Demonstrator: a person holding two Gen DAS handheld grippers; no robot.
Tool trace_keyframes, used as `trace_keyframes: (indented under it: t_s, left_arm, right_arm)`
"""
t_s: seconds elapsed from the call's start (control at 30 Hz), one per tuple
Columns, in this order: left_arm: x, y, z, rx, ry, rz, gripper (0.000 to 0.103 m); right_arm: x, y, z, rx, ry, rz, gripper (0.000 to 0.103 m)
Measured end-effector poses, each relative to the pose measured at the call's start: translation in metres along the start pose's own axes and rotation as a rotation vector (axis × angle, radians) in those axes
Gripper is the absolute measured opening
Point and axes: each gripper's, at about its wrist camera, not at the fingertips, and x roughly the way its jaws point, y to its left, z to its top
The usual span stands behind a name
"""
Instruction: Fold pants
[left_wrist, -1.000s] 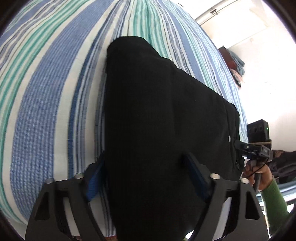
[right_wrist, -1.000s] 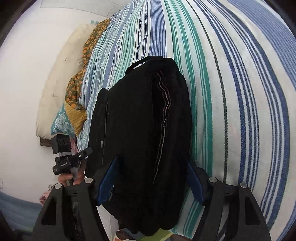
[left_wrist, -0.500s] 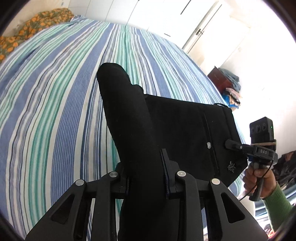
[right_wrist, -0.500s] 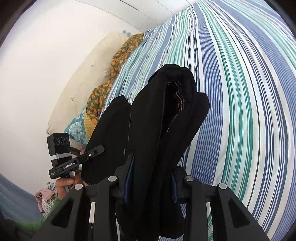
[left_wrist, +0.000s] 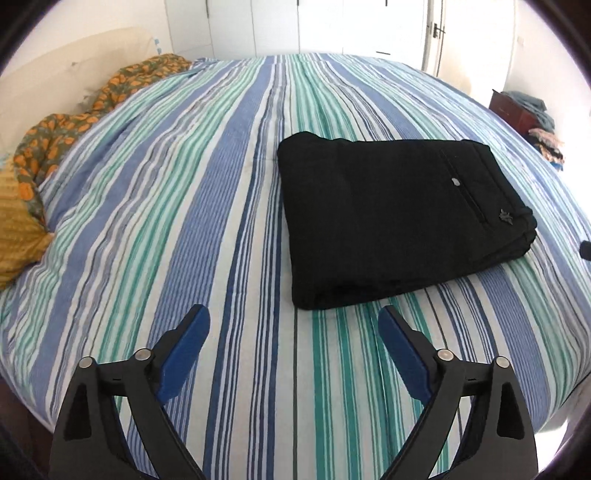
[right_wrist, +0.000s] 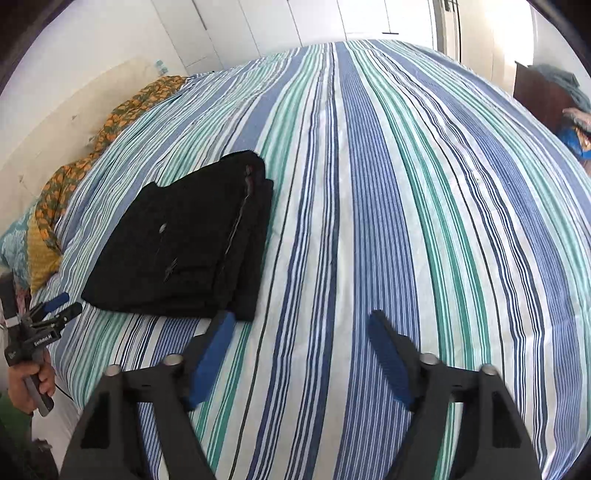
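Note:
Black pants (left_wrist: 391, 218) lie folded into a flat rectangle on the striped bedspread (left_wrist: 207, 206), right of centre in the left wrist view and at the left (right_wrist: 192, 251) in the right wrist view. My left gripper (left_wrist: 293, 325) hangs above the bed just in front of the pants' near edge, jaws opening wide with only the bedspread between them. My right gripper (right_wrist: 301, 325) is also opening, empty, its left blue pad (right_wrist: 212, 350) near the pants' near right corner. In the right wrist view the left gripper (right_wrist: 55, 306) shows at the far left, held by a hand.
An orange patterned blanket (left_wrist: 44, 147) and a cream headboard (left_wrist: 55, 66) lie along the bed's left side. White closet doors (left_wrist: 317, 26) stand behind. A dark cabinet with piled clothes (left_wrist: 528, 114) sits at the right. The bed's near edge runs just under both grippers.
Half a second ago both grippers were shut on lifted folds of the pants. They have let go, opened wide and pulled back and up; the pants now rest folded flat.

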Motion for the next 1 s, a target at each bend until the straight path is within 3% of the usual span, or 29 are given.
trace_keyframes:
  t_s: [0.03, 0.17, 0.4, 0.53, 0.7, 0.9, 1.0]
  left_arm:
    - [-0.007, -0.004, -0.001, 0.005, -0.014, 0.030, 0.097]
    - [-0.033, -0.004, -0.002, -0.010, -0.054, 0.070, 0.099]
    - [-0.078, -0.007, -0.011, 0.012, -0.136, 0.188, 0.099]
    - [-0.087, -0.009, -0.016, -0.011, -0.077, 0.137, 0.099]
    - [-0.102, -0.014, -0.027, -0.058, -0.074, 0.092, 0.099]
    - [-0.109, -0.017, -0.032, -0.042, -0.097, 0.139, 0.099]
    - [-0.110, -0.017, -0.032, -0.040, -0.095, 0.123, 0.099]
  right_arm:
    - [-0.008, 0.010, -0.011, -0.013, -0.010, 0.000, 0.103]
    - [-0.022, 0.052, -0.049, -0.042, -0.018, 0.024, 0.103]
    - [-0.048, 0.124, -0.087, -0.074, -0.094, -0.095, 0.103]
    - [-0.069, 0.154, -0.094, -0.116, -0.145, -0.142, 0.103]
    - [-0.092, 0.176, -0.100, -0.185, -0.175, -0.186, 0.103]
    - [-0.105, 0.184, -0.104, -0.202, -0.196, -0.206, 0.103]
    - [-0.107, 0.184, -0.105, -0.191, -0.196, -0.206, 0.103]
